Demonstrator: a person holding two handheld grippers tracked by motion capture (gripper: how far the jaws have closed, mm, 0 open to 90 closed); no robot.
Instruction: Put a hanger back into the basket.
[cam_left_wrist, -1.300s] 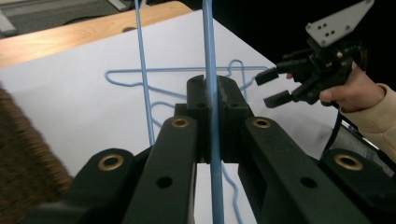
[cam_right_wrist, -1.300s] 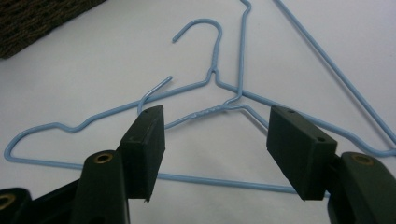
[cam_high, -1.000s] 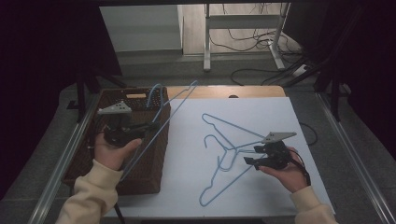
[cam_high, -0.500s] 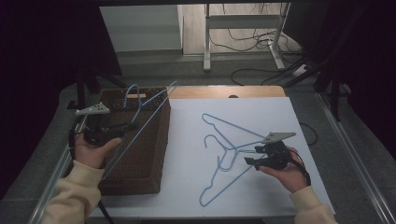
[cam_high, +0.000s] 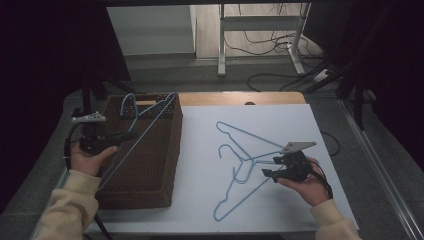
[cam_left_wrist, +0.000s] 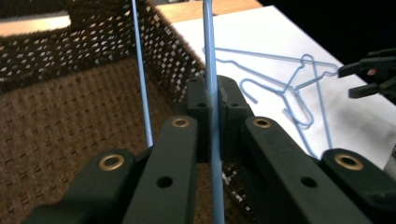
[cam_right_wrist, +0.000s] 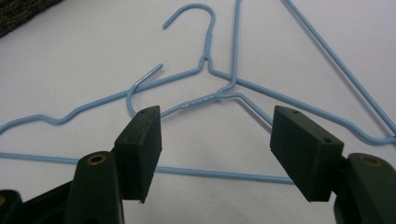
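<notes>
High view: left gripper (cam_high: 131, 134), blue hanger (cam_high: 145, 131) farther left than before.

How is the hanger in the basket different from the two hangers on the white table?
The basket hanger is pinched by the left hand-held gripper and tilts up over the basket. The table hangers lie flat, overlapping, untouched, with the right hand-held gripper open beside them. All three are thin blue wire.

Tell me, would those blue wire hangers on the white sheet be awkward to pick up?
Probably. The two hangers lie flat and crossed, hooks overlapping, so lifting one may drag the other. Thin wire offers little to pinch and might slip or swing. They look light: the left gripper holds one hanger by a single strand.
</notes>
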